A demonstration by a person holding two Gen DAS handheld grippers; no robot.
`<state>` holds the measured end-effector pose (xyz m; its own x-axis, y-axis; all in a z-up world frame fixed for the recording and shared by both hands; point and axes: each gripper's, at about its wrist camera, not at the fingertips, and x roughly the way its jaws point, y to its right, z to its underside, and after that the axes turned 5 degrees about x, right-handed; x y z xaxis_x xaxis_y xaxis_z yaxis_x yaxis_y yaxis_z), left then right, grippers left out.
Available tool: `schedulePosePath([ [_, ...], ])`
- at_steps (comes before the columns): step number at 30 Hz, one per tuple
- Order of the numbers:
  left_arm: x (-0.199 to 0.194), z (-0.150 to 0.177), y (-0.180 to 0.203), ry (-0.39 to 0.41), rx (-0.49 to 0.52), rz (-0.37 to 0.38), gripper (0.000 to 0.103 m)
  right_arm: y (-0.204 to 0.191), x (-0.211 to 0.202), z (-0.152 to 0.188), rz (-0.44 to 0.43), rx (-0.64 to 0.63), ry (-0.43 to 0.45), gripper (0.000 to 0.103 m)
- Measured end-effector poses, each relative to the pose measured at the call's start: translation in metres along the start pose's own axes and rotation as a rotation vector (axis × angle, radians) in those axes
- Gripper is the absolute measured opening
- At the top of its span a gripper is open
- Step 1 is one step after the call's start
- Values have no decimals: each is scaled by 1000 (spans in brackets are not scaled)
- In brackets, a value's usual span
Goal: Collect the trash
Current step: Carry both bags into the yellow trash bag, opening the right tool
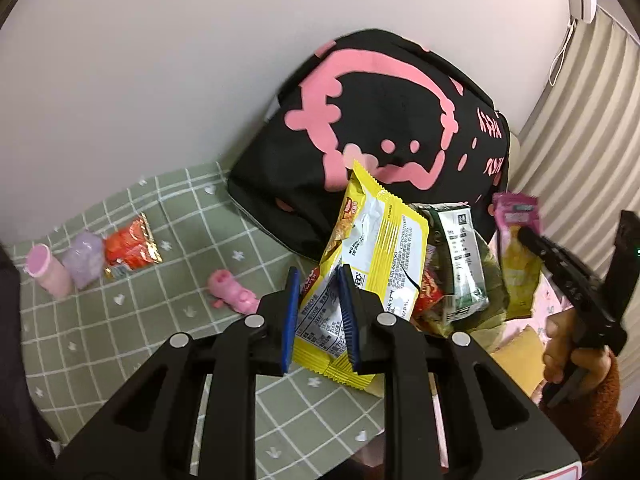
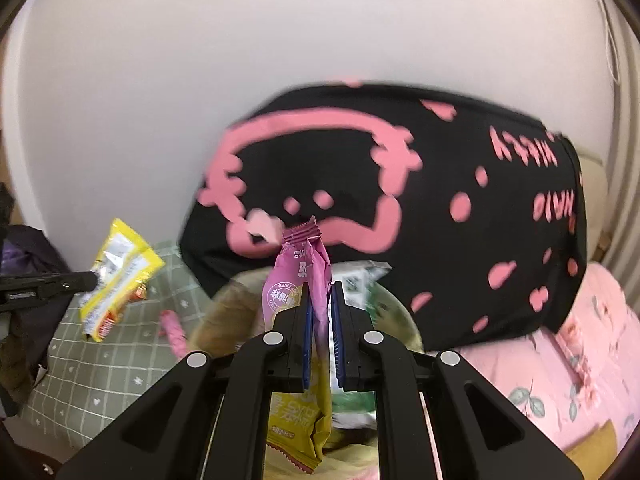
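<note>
Left wrist view: my left gripper is pinching the yellow snack wrapper, its blue pads pressed onto the lower part while the wrapper stands lifted above the green checked cloth. Just beside it on the right sits a green wrapper, in front of the black bag with pink print. Farther left on the cloth lie an orange wrapper, a pink pig toy and two small bottles. On the right wrist view, my right gripper is clamped on a pink-and-yellow wrapper, held upright over a blurred pile with pink floral bedding to the right.
</note>
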<state>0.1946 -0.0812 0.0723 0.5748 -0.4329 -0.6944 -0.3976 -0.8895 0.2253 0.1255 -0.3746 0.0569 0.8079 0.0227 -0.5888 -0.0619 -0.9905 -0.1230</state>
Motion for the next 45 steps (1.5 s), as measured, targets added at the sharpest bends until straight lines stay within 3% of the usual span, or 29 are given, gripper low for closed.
schedulePosePath([
  [3,-5,-1,1,26,-10,-30,19,12,19,7,1,14,-45,10],
  [7,-28,-8,-26,88,-92,-99,19,15,55,12,28,2,-111,10],
  [9,-38,-9,-40,105,-131,-130,19,21,81,16,9,46,-204,10],
  [11,-46,-7,-54,112,-174,-157,19,22,92,22,-18,80,-243,10],
  [17,-43,7,-70,74,-230,-180,19,4,105,38,-30,-4,-314,10],
  [25,-16,19,-51,-7,-178,-140,19,-11,104,41,-37,-113,-383,10],
  [28,-6,18,-37,-27,-140,-112,19,-9,103,40,-25,-96,-384,10],
  [33,9,17,-15,-54,-75,-72,19,-5,91,33,-107,-42,-364,11],
  [37,18,15,-2,-66,-43,-46,19,-6,71,26,-85,-60,-292,37],
  [45,32,14,25,-87,17,-19,19,14,38,13,-96,0,-200,37],
])
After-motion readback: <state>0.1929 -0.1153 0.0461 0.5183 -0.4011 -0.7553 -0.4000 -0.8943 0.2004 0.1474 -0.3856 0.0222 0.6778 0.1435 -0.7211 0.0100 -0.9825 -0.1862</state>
